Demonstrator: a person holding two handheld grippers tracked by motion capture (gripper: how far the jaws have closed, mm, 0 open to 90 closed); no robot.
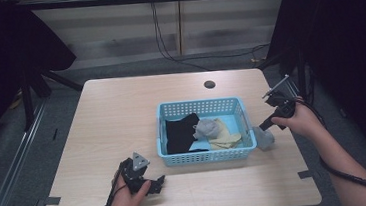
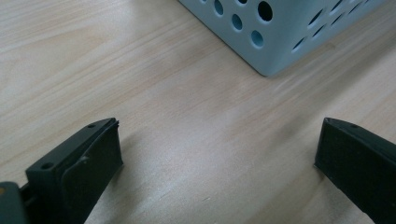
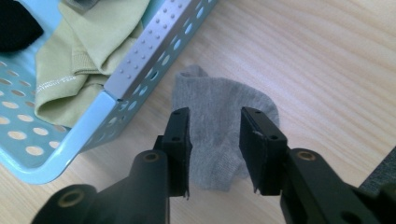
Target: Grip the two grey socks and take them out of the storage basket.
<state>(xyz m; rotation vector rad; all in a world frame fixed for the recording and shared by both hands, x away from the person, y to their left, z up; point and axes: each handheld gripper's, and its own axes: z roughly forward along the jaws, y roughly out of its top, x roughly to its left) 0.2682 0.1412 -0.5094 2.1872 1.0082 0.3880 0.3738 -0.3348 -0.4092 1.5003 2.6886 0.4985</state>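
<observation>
Right hand-held gripper (image 3: 214, 140) over grey sock (image 3: 219, 121), jaws parted either side of it, pads not pressing. Sock lies flat on surface (image 1: 116, 114), just outside right wall of blue basket (image 1: 205, 156). Left hand-held gripper (image 2: 215, 158) spread wide, nothing between jaws, low over surface near basket's corner. Yellow-green cloth (image 3: 79, 60) inside basket.

I count one basket (image 1: 205, 154) on the worktop (image 1: 116, 114). Four cloth pieces in all: three lie in the basket, one black (image 1: 179, 133), one grey (image 1: 206, 127), one yellow-green (image 1: 224, 138), and one grey sock (image 3: 219, 126) lies on the worktop just right of it. I see two hand-held grippers, the left (image 1: 153, 183) and the right (image 1: 263, 125).
</observation>
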